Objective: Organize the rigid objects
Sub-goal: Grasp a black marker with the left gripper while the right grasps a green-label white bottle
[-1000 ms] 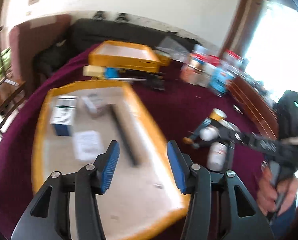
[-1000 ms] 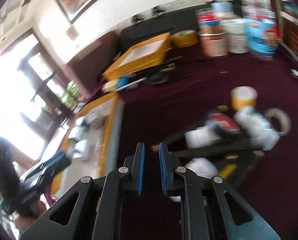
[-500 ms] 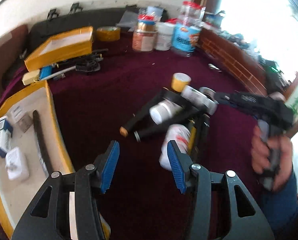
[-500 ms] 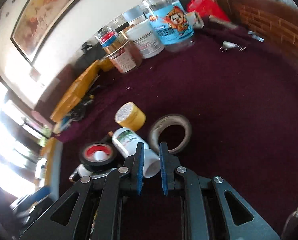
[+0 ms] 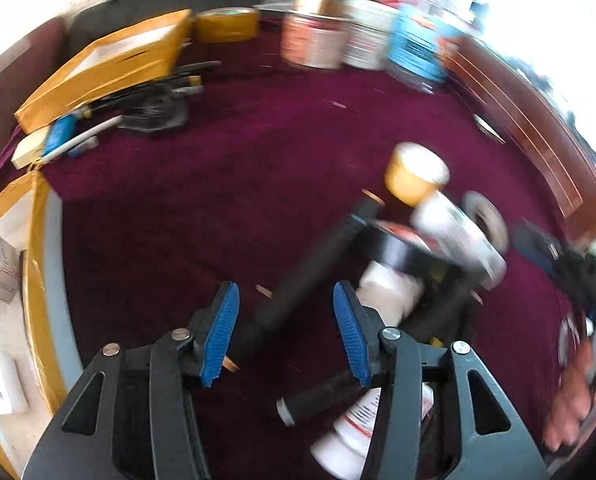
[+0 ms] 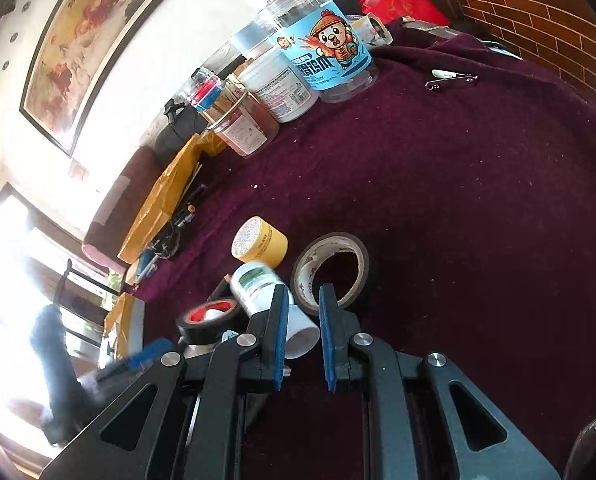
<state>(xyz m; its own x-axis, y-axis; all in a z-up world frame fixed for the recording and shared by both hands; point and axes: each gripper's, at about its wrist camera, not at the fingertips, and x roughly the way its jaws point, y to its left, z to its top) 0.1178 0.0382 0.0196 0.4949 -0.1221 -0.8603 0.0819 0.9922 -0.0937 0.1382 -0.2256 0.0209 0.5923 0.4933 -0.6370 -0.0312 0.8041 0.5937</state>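
Left gripper (image 5: 286,332) spread wide above a black tube (image 5: 305,276), right gripper (image 6: 301,336) parted over a white bottle (image 6: 270,300) (tape ring (image 6: 329,276) at one o'clock); yellow tray (image 5: 38,280) at nine o'clock

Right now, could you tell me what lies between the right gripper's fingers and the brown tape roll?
In the right wrist view, the white bottle's end reaches into the right gripper; past it, only bare maroon cloth before the brown tape roll.
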